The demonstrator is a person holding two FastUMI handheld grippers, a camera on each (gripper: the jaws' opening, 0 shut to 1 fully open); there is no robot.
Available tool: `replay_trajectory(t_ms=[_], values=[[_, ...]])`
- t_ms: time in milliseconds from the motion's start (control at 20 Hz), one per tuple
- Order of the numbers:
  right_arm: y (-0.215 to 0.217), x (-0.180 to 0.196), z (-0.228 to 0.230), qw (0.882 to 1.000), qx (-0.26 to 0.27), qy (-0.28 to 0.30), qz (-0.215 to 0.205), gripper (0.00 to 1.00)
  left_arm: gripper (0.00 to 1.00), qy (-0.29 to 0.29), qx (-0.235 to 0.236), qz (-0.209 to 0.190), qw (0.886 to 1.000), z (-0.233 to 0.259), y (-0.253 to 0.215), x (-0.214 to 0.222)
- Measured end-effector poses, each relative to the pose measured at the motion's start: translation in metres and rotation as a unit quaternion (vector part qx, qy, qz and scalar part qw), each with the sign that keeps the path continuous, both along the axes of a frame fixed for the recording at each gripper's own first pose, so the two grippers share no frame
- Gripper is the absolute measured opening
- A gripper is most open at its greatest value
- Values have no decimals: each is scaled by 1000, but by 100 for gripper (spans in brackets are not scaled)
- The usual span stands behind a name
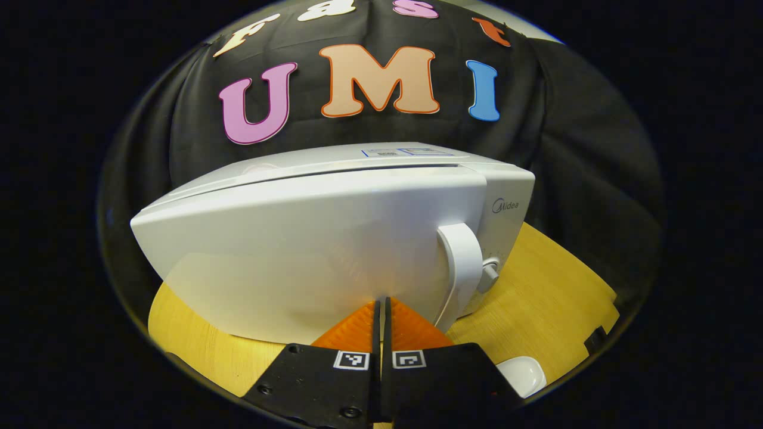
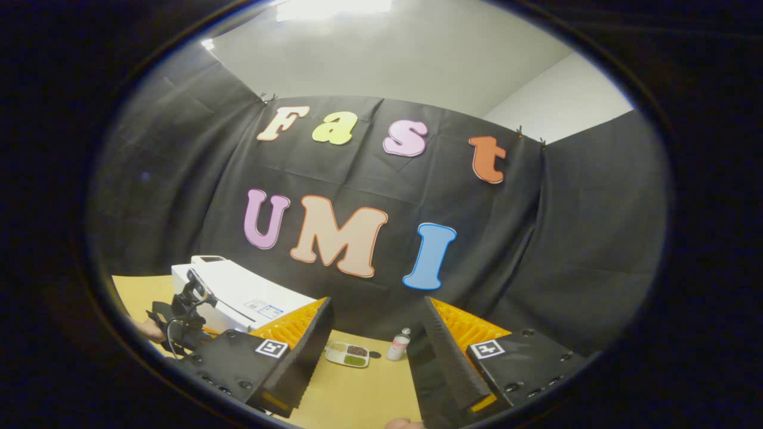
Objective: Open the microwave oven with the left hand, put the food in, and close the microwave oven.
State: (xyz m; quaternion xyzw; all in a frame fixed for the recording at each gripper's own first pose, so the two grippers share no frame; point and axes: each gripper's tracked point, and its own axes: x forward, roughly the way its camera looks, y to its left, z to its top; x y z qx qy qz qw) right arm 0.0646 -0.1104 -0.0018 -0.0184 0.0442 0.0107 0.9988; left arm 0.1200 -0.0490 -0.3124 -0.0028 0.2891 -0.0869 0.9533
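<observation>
The white microwave [image 1: 310, 250] stands close in front in the left gripper view, its door looking closed. A white vertical handle [image 1: 462, 268] is on the door's right side, with a knob [image 1: 489, 277] beside it. My left gripper [image 1: 381, 307] is shut on nothing, its tips near the lower door, left of the handle. In the right gripper view my right gripper [image 2: 378, 304] is open and empty, high above the table. Beyond it a divided food tray [image 2: 347, 354] lies on the table. The microwave [image 2: 238, 295] is at the left, with the left gripper [image 2: 185, 316] and a hand in front of it.
A small bottle [image 2: 399, 344] stands right of the tray. The wooden table [image 1: 536, 298] reaches past the microwave's right side, and a white rounded object [image 1: 524, 372] lies near its front edge. Black cloth walls close the booth behind.
</observation>
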Motion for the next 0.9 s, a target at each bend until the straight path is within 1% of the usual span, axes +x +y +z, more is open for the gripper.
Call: replay_trajectory(t_ms=[50, 100, 150, 200, 300, 350, 400, 450, 550, 600, 700, 750, 800, 850, 900], values=[[1, 2, -1, 1000, 3, 1, 2, 97, 0, -4, 10, 2, 1000, -1, 0, 6], [3, 3, -3, 1000, 4, 3, 3, 97, 0, 6, 9, -22, 1000, -4, -7, 8], [3, 1, -5, 1000, 5, 6, 5, 95, 0, 25, 8, -31, 999, -12, -17, 4], [5, 0, -7, 1000, 5, 7, 7, 97, 0, 18, 11, -38, 999, -10, -21, 6], [4, -3, -7, 1000, 4, 7, 6, 97, 0, 15, 35, -45, 998, -12, -20, 5], [4, -6, -10, 1000, 3, 8, 4, 97, 0, 9, 40, -43, 998, -8, -20, 5], [3, -7, -13, 1000, -1, 11, 2, 95, 0, 1, 47, -37, 998, -2, -19, 6], [1, -8, -17, 1000, -5, 15, -1, 95, 0, -8, 58, -24, 998, 9, -12, 3], [5, -9, -19, 1000, -11, 15, -2, 95, 0, -46, 54, -32, 997, 37, -17, -3], [8, -7, -18, 1000, -8, 12, -3, 97, 0, -64, 57, -34, 996, 54, -15, -9], [19, -4, -22, 1000, 5, 18, 0, 97, 0, -91, 57, -30, 994, 92, -7, -24], [24, -1, -27, 1000, 11, 22, 2, 95, 0, -99, 49, -20, 994, 113, -2, -31], [30, 2, -29, 1000, 15, 23, 8, 97, 0, -110, 29, -13, 993, 136, 1, -36], [37, 4, -32, 999, 20, 24, 13, 95, 0, -125, 7, -6, 992, 162, 2, -40], [43, 6, -33, 999, 25, 25, 18, 95, 0, -146, -1, 3, 989, 190, 9, -43]])
